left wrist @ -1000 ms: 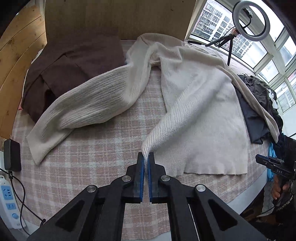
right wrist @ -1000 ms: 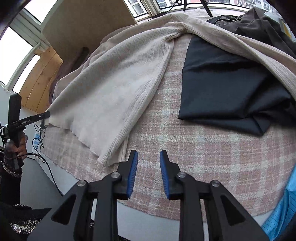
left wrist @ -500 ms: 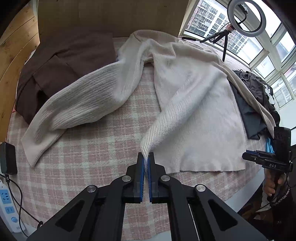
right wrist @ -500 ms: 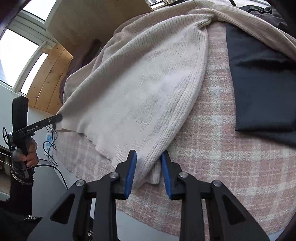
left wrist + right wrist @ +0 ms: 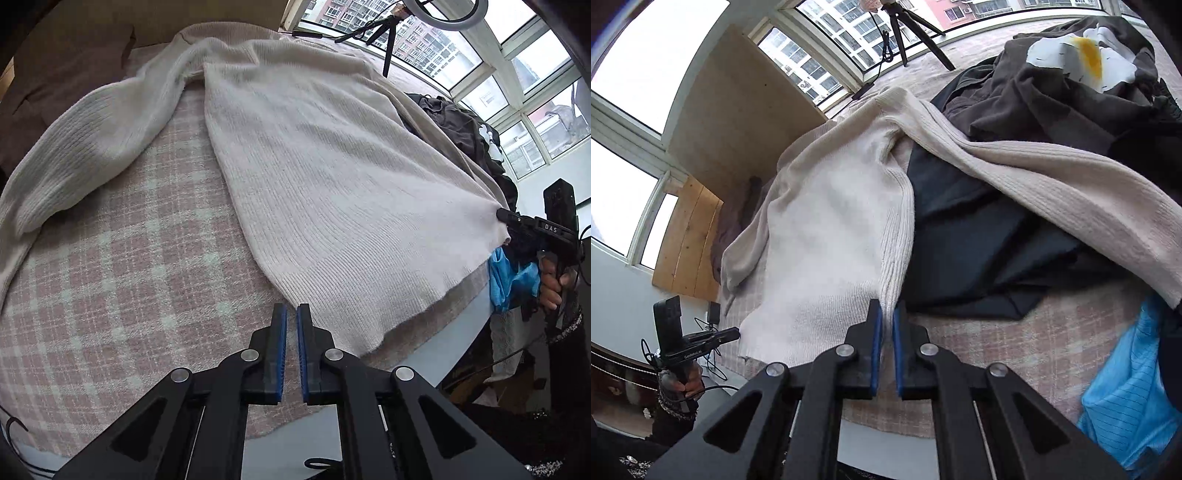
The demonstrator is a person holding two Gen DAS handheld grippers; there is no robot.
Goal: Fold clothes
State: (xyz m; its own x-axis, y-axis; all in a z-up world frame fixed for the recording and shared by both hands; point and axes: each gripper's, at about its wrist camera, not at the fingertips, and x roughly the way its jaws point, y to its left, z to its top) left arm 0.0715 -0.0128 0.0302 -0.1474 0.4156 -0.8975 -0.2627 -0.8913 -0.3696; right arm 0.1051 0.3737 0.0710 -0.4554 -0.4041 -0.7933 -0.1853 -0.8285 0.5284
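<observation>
Where both grippers (image 5: 290,317) pinch: sweater (image 5: 332,177) (hem corners)

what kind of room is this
Most likely a bedroom or sunroom in a high-rise flat, set up for recording. A cream sweater and dark clothes lie on a pink plaid cover, bay windows show apartment blocks, and a ring light stands on the sill.
</observation>
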